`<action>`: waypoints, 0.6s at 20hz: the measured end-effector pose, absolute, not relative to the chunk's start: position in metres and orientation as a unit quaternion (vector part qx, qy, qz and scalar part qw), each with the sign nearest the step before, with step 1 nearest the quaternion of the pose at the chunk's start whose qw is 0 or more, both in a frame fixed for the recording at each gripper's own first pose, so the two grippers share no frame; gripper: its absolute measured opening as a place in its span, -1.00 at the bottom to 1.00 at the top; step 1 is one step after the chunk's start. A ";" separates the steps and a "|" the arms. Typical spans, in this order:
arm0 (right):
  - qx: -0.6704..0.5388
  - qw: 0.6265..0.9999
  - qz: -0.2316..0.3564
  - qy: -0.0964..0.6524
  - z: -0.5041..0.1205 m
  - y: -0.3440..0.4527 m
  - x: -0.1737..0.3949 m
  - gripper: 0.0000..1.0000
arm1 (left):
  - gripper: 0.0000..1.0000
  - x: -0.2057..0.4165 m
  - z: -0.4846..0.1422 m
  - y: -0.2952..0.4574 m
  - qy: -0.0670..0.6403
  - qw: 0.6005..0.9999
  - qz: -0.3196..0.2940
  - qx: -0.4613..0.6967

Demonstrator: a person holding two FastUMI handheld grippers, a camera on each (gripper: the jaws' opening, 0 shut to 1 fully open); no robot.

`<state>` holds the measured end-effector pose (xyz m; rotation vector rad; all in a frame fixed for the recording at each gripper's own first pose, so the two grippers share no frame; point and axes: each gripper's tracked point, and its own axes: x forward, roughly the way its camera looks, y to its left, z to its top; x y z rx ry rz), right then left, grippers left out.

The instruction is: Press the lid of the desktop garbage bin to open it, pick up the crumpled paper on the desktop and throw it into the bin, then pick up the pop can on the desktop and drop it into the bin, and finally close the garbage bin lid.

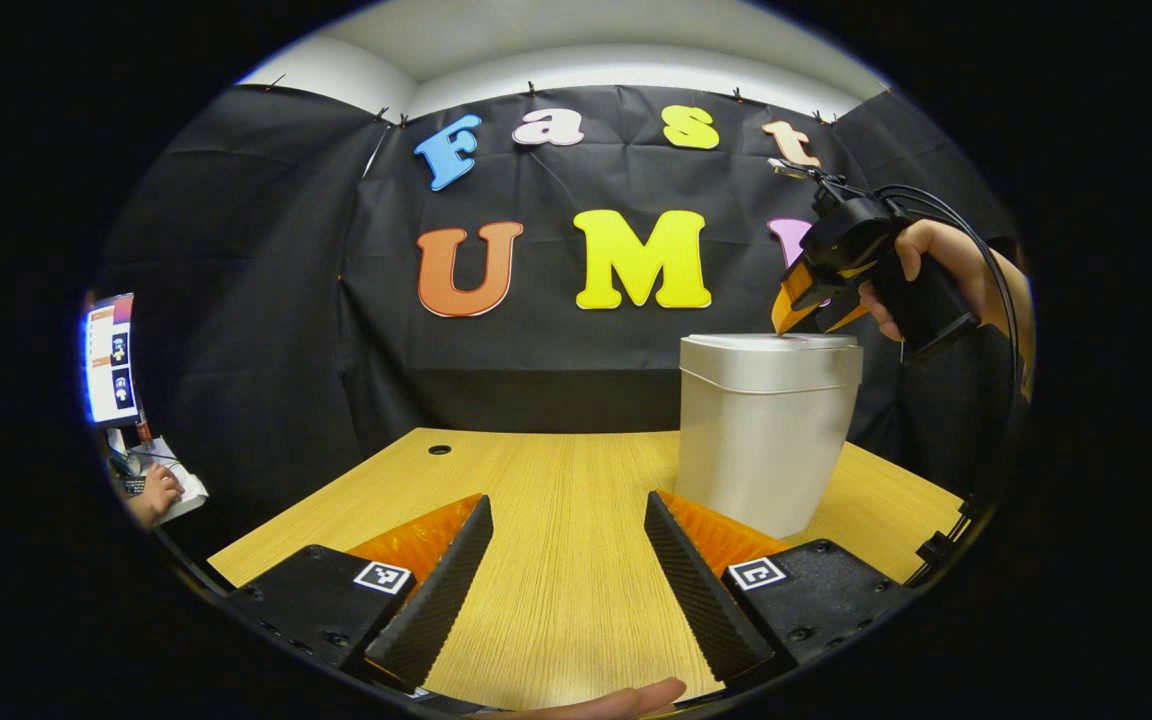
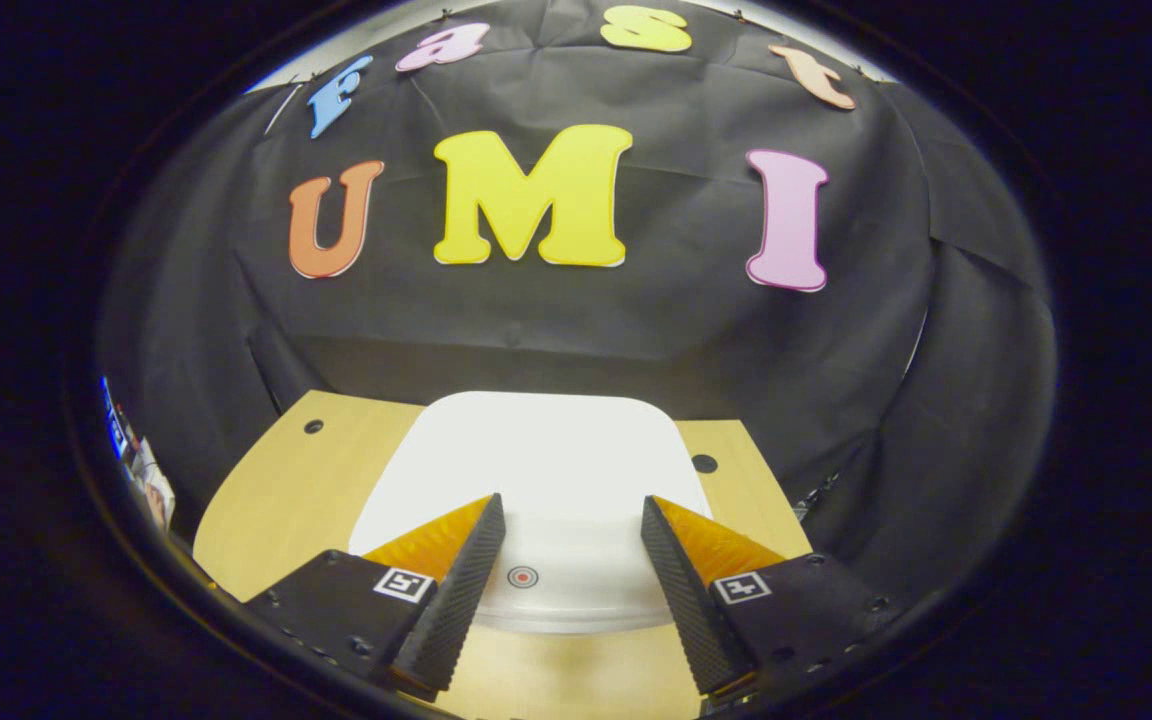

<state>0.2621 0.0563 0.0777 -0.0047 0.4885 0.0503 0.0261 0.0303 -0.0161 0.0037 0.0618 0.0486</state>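
Near edge: left gripper (image 1: 568, 545) hovers low over the wooden desk (image 1: 556, 480), jaws spread, nothing in them. Further back on the right sits the bin (image 1: 768, 430), lid (image 2: 536, 470) down, with the right gripper (image 2: 572, 560) over it, jaws apart too. Miss that red press mark (image 2: 522, 576) and the lid probably won't pop, or the bin tips.

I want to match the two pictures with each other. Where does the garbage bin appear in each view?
Left gripper view: the garbage bin stands right of centre on the table, lid shut.
Right gripper view: its white lid lies at lower centre, seen from above.
Shared landmark: the round hole in the tabletop.
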 end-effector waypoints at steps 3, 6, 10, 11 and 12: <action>0.013 0.977 0.034 0.212 0.075 0.056 0.260 0.77 | 0.97 0.026 -0.016 0.031 0.029 0.999 0.024 0.005; 0.007 0.985 0.039 0.165 0.074 0.056 0.260 0.75 | 0.97 0.027 -0.016 0.031 0.031 0.999 0.023 0.003; 0.014 0.993 0.049 0.110 0.070 0.058 0.263 0.77 | 0.98 0.028 -0.020 0.032 0.036 0.999 0.027 0.002; 0.008 0.994 0.051 0.092 0.069 0.058 0.264 0.77 | 0.98 0.029 -0.021 0.031 0.037 0.999 0.027 0.003; -0.001 0.995 0.053 0.079 0.068 0.058 0.265 0.78 | 0.98 0.030 -0.022 0.029 0.038 0.999 0.025 0.006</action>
